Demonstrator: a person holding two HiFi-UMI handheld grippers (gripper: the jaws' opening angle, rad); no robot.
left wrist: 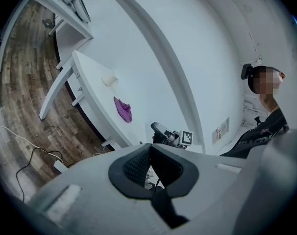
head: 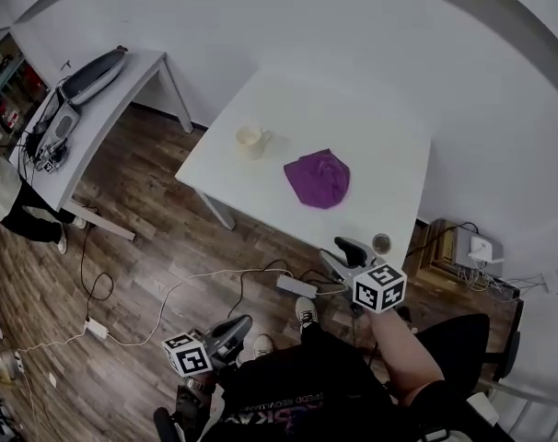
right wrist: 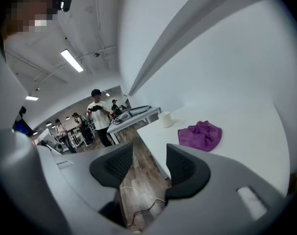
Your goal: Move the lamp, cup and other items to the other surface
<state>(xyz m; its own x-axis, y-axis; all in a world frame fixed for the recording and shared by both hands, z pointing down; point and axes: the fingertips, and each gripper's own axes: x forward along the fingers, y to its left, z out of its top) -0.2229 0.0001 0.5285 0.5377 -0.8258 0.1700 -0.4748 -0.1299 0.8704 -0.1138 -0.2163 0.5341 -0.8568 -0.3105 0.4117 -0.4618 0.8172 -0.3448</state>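
Lying well beyond right gripper's (right wrist: 149, 152) parted jaws: cup (right wrist: 165, 119), purple cloth (right wrist: 200, 135).

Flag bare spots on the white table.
Bare: white table's far half behind the cup and purple cloth, plus the near-left edge before the cup. Tighter: between cup and cloth, and the near-right corner with a small round object.

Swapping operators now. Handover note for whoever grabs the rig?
Left gripper: shut, empty, low by the person's shoes.
Right gripper: open, empty, just off the near edge of the white rectangular table.
Cream round cup and crumpled purple cloth sit apart on that table.
Second white table, far left, carries grey gear; no lamp I can make out.
Done: cannot tell which table is the target.
Left: probably cup and cloth; right gripper is nearer them.
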